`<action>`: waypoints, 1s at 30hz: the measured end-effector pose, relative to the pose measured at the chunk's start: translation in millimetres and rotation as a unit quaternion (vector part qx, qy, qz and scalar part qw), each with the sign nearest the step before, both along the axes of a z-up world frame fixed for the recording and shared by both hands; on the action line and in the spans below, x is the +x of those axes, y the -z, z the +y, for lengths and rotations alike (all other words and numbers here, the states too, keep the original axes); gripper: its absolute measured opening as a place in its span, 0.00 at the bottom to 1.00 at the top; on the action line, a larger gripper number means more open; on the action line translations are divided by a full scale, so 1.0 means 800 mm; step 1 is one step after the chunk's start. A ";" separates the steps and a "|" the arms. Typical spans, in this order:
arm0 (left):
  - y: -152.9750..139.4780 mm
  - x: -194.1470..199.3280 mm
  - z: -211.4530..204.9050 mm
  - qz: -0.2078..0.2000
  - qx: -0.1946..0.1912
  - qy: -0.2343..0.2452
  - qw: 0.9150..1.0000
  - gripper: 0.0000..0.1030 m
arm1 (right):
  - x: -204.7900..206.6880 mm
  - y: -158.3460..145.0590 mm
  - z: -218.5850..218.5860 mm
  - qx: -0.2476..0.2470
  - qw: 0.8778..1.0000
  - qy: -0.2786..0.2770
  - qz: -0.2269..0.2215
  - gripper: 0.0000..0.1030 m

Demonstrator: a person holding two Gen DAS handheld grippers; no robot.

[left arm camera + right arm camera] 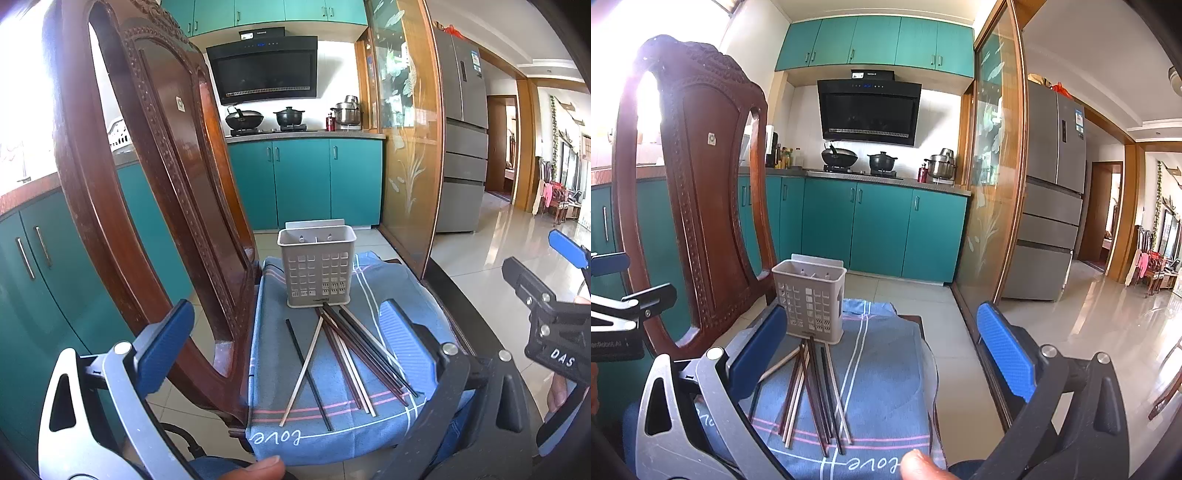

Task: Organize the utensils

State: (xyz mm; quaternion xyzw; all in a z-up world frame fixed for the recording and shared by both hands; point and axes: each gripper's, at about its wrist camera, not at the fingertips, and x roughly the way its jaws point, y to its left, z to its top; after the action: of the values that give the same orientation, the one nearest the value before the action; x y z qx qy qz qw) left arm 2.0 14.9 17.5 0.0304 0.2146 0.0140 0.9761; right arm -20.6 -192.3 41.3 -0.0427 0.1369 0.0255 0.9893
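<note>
Glossy carved wooden chair (155,177) at left; matt woven blue cloth (332,424) lower centre; matt grey plastic perforated holder (317,271); smooth chopsticks (354,354), dark and pale; polished floor tiles (1108,325).

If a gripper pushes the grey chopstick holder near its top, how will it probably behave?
The holder looks like thin perforated plastic and appears empty, so it is probably light. It stands tall and narrow on a soft blue cloth, so a high push may tip it. A low push may bunch the cloth.
</note>
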 end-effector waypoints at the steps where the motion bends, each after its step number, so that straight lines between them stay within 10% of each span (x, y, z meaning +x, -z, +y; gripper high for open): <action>1: -0.002 0.001 0.001 -0.001 0.001 0.000 1.000 0.97 | 0.002 -0.003 0.001 0.000 1.000 -0.001 -0.002 0.98; 24: 0.009 0.049 0.005 0.019 -0.004 0.004 1.000 0.97 | 0.060 -0.001 0.009 -0.025 1.000 -0.002 0.008 0.98; 30: 0.046 0.081 -0.003 0.076 0.004 0.018 0.997 0.97 | 0.131 0.045 -0.015 -0.021 0.990 0.020 0.136 0.98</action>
State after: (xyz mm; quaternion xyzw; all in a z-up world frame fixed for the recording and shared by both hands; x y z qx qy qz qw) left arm 66.7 12.8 -19.5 0.0395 0.2877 -0.0052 0.9569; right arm 83.9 -204.3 5.1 -0.0565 0.2719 0.0083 0.9606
